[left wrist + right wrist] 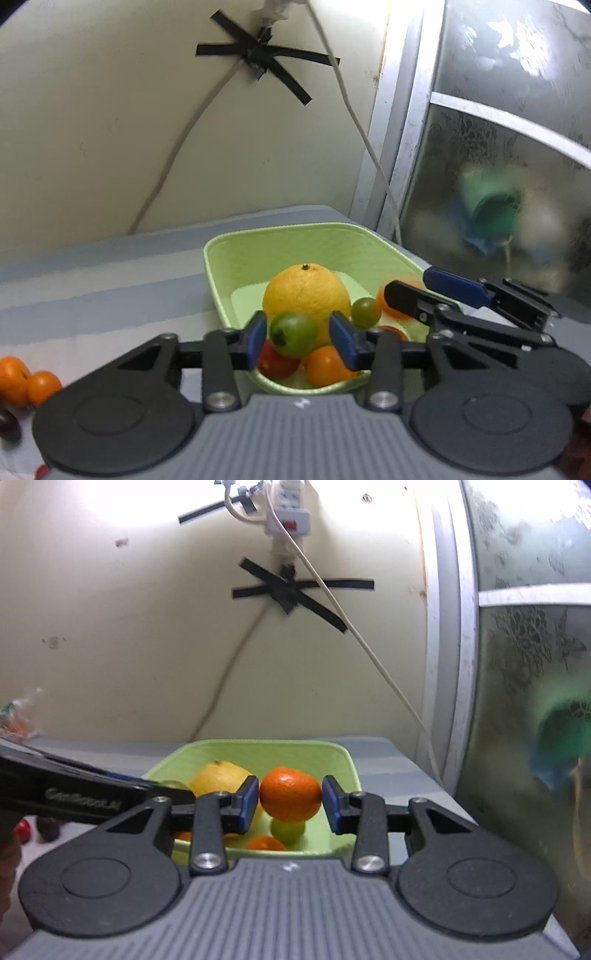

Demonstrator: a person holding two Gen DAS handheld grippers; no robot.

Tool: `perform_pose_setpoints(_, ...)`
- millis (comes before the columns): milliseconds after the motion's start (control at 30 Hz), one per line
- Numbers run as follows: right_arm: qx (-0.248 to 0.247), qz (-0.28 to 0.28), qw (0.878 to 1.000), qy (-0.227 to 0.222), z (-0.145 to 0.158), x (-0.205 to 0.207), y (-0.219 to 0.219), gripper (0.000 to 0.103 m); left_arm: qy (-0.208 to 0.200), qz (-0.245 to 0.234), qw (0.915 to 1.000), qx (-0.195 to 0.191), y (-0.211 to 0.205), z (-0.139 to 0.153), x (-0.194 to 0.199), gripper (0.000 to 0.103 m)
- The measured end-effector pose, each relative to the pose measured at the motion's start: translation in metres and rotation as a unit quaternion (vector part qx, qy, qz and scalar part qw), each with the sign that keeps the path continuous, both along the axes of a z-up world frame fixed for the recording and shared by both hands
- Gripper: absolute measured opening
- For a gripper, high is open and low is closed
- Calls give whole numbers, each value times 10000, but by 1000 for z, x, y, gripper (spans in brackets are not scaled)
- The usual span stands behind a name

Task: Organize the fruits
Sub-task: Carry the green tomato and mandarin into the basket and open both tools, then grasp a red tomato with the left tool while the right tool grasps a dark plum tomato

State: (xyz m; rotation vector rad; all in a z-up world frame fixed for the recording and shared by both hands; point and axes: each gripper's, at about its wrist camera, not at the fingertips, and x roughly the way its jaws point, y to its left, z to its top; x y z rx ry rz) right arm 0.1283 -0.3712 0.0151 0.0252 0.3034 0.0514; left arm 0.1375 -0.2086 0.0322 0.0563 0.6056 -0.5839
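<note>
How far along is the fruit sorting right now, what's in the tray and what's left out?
Already in the green tray: a big orange, plus a red fruit and a few small ones. In hand: the left gripper brackets a green fruit with gaps showing; the right gripper pinches a mandarin above the tray. Left: two mandarins and a dark fruit on the table.

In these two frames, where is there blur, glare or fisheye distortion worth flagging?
Left wrist view: the right hand-held gripper and its tangerine are motion-smeared, while the big orange is sharp; the window frame bows. Right wrist view: glare washes out the wall at top left, the tangerine is crisp, the left hand-held gripper is soft, and shapes behind the frosted glass are indistinct.
</note>
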Motion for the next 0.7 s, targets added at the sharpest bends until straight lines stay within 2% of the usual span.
perform_pose_setpoints(167,206,-95,9997,-88,-1,-7,-8,47,-193,53,9998,69,1,7,-10,54)
perform_pose_setpoints(233,253,-93,9995,-187,1,-13,-7,47,-332,69,9994,95,5,10,-18,56)
perform_pose_setpoints(467,480,184,9971,-560,11,-45,16,50,-623,161,9979,14,44,22,-50,58)
perform_pose_setpoints(600,580,581,9954,-501,13,-55,41,53,-737,366,9966,31,84,21,-67,58)
perform_pose_setpoints(700,410,994,9934,-394,12,-61,72,54,-746,624,9952,86,122,14,-77,58)
